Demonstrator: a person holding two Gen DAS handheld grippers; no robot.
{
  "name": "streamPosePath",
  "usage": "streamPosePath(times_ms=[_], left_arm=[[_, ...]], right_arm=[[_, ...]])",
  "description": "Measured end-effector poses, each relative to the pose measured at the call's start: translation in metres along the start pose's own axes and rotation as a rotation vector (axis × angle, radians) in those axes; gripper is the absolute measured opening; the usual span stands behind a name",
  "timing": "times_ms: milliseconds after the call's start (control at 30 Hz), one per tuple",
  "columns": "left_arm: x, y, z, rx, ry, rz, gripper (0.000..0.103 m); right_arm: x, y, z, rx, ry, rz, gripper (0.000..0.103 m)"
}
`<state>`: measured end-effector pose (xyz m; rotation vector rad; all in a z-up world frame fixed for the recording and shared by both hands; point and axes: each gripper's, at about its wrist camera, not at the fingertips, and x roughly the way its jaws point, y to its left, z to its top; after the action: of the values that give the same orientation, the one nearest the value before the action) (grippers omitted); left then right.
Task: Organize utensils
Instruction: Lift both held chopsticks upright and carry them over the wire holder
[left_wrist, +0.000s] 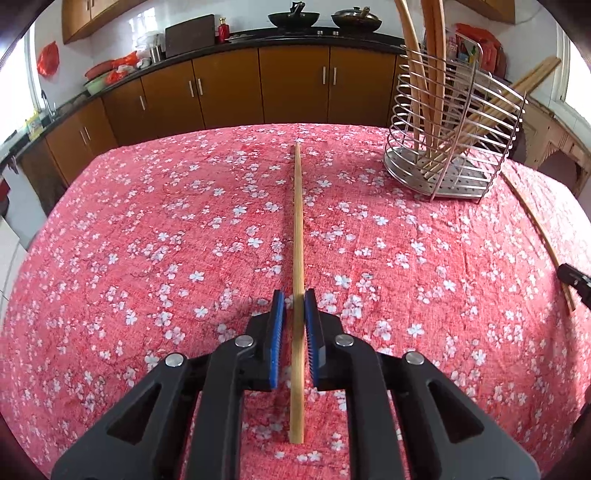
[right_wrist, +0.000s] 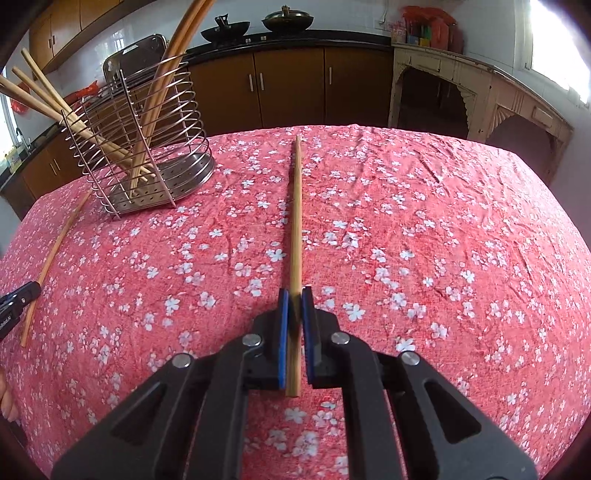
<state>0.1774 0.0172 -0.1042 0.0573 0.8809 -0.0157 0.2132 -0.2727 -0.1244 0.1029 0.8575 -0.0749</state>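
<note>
Holding one chopstick in each hand right now. Left gripper (left_wrist: 294, 295) has its blue pads pinched on a bamboo chopstick (left_wrist: 297, 236), gripped near the thick end, long tip pointing away over the red floral tablecloth (left_wrist: 147, 240). Right gripper (right_wrist: 295, 293) is likewise clamped on its own chopstick (right_wrist: 296, 221), same pose: butt end poking back past the pads, tip forward.

Target is the wire utensil holder (left_wrist: 443, 147), standing near the far edge of the table, between the two hands. It sits to the right in the left wrist view, to the left in the right wrist view. It already has several chopsticks leaning in it, spread across both sides.

My plan for doing this cleanly:
- One hand at a time; both sticks converging on the rim will probably clash.
- Tip each stick steeper before reaching the rim, so the point goes in first.
- Aim for a gap between the sticks already leaning there, not onto them.
- Grip is far back, so the tip will swing with small wrist moves; go slow.
- Release only once the tip is at the perforated base, or it may bounce out.

I can't tell whether either stick touches the cloth.
</note>
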Motion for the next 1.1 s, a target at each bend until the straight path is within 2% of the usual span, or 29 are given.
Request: streamPosePath(times_ms=[100, 167, 533, 700, 900, 1100], left_arm=[[-0.006, -0.002, -0.004, 0.014, 0.005, -0.011, 0.007], [-0.018, -0.001, -0.006, 0.019, -0.026, -0.021, 0.007], [-0.111, 0.024, 0.017, -0.064, -0.28, -0.125, 0.007], [-0.132, 0.032, 0.033, -0.111, -0.36, -0.153, 0.007], [-0.147, 0.038, 0.042, -0.148, -0.407, -0.162, 0.007], [-0.147, 0.039, 0.044, -0.162, -0.412, -0.162, 0.007]], right_arm=[[-0.006, -0.003, -0.003, 0.007, 0.001, 0.025, 0.008], [-0.019, -0.005, -0.005, 0.012, -0.033, 0.037, 0.008], [-0.116, -0.016, 0.012, 0.003, -0.314, 0.052, 0.008], [-0.153, -0.018, 0.023, 0.019, -0.431, 0.082, 0.008], [-0.178, -0.016, 0.033, 0.028, -0.51, 0.123, 0.008], [-0.181, -0.013, 0.036, 0.031, -0.525, 0.136, 0.008]])
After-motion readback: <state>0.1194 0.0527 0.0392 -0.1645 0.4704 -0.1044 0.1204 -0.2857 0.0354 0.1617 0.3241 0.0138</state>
